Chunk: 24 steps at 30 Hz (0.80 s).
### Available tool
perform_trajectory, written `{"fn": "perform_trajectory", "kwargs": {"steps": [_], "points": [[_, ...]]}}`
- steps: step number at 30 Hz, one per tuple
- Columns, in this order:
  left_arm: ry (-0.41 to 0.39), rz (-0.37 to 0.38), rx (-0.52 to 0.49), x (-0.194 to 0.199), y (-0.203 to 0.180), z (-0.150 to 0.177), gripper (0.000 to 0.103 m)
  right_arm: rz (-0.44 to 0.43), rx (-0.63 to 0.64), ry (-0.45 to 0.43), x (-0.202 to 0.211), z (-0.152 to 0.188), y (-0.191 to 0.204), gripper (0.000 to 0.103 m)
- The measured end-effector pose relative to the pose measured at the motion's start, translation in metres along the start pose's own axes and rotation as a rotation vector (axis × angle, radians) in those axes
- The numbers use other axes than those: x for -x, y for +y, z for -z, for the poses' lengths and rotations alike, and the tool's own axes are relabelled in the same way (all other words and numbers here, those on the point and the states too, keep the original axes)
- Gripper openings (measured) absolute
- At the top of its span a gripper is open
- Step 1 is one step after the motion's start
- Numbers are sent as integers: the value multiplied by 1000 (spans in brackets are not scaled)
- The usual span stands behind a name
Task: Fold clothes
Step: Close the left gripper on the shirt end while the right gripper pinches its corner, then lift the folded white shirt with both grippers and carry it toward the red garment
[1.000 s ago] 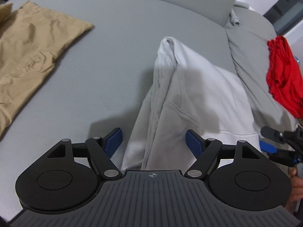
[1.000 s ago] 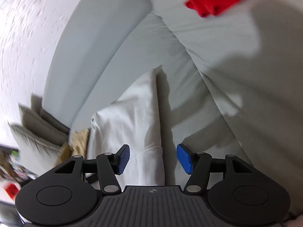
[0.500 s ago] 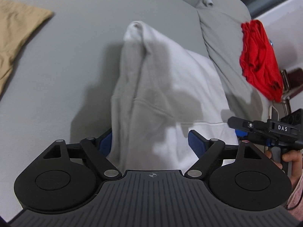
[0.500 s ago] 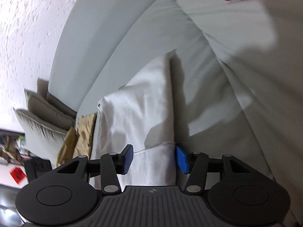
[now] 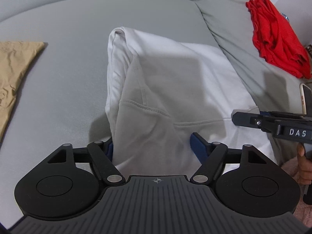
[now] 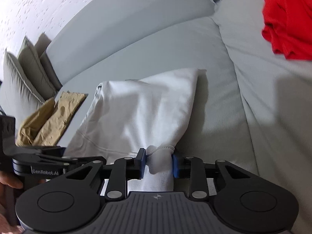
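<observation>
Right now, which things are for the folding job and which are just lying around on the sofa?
For the job:
- white sweatshirt
- right gripper, jaws closing, pinching its hem
- left gripper, jaws closing, cloth between them, not yet pinched

Just lying about:
- tan garment
- red garment
- cushions
- phone at the sofa's edge

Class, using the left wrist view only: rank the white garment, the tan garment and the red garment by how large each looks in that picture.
1. white garment, largest by far, though it lies nearest the camera.
2. and 3. unranked: red garment and tan garment look alike in size, and the tan one is cut off by the frame edge.
</observation>
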State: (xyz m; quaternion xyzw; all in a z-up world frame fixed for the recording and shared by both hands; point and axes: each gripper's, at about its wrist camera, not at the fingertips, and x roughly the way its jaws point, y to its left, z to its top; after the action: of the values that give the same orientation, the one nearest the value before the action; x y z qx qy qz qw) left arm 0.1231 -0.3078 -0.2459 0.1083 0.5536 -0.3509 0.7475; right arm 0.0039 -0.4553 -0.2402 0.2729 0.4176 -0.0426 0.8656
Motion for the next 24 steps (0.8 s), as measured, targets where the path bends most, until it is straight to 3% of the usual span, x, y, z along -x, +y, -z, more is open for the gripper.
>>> {"fn": "perform_trajectory", "kwargs": {"steps": [10, 24], "points": [[-22, -59, -47, 6, -15, 3, 43, 38, 88, -18, -7, -2, 17, 26], [-74, -123, -57, 5, -33, 10, 43, 34, 35, -14, -9, -3, 15, 26]]}}
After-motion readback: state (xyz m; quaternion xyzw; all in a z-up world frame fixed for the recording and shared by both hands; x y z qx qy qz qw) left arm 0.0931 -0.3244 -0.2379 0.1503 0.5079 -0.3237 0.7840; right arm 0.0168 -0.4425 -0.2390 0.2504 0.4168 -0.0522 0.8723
